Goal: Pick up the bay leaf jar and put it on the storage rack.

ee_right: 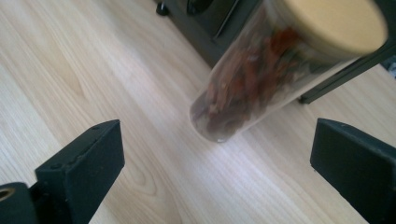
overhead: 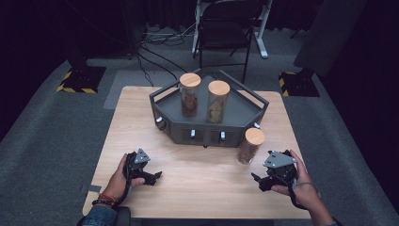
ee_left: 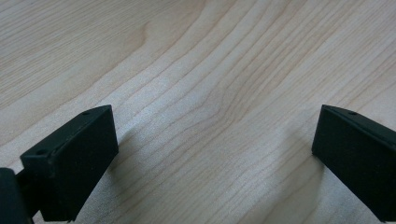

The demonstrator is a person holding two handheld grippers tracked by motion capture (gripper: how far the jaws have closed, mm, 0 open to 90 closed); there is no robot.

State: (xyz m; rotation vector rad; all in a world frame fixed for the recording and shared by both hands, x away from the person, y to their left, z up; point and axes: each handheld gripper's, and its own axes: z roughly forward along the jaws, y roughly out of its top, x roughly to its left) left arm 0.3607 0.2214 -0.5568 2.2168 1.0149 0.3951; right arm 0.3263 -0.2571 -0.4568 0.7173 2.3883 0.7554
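Observation:
A dark grey tray-like rack (overhead: pixel 164 101) stands at the back of the wooden table (overhead: pixel 197 183). Two clear jars with wooden lids stand on it: one (overhead: pixel 189 95) with dark red-brown contents, one (overhead: pixel 218 101) with paler contents. A third jar (overhead: pixel 250 146) (ee_right: pixel 252 74) with reddish-brown contents stands on the table in front of the rack's right corner. My right gripper (overhead: pixel 256 181) (ee_right: pixel 217 163) is open, low over the table, just right of and nearer than that jar, apart from it. My left gripper (overhead: pixel 157 176) (ee_left: pixel 215 154) rests open on bare wood at the front left.
The rack's front wall carries small white knobs (overhead: pixel 193 133). Beyond the table a black chair (overhead: pixel 223 28) and cables lie on grey floor. Bare wood stretches between the two grippers.

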